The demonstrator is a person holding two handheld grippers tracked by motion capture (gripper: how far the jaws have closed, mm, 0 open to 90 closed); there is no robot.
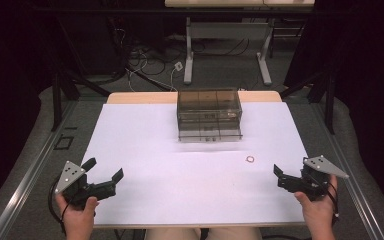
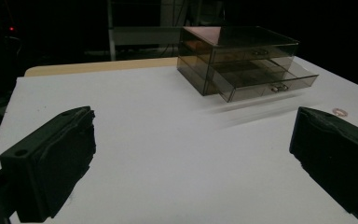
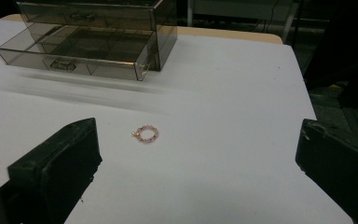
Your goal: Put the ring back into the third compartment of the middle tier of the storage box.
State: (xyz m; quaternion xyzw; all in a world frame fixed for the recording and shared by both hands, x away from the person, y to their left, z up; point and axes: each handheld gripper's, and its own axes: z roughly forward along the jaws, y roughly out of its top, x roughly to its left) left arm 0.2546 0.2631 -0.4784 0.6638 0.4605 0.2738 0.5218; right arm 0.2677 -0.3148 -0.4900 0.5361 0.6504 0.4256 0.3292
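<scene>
I see a small pinkish bead ring (lying flat) at centre frame on the white tabletop, below the smoky drawer box, its bottom drawer out. Both my grippers, left gripper and right gripper, have jaws released, empty.

Drawer box at the back of the counter, bead ring to the right front of it, tongs at the near corners.

The drawer box stands at the middle of the counter's far edge, its lower drawer pulled out toward the person. The bead ring lies on the counter, nearer the person than the box and to its right, well apart from it. The left tongs sit at the near left corner, the right tongs at the near right, with the ring just ahead of them.
</scene>
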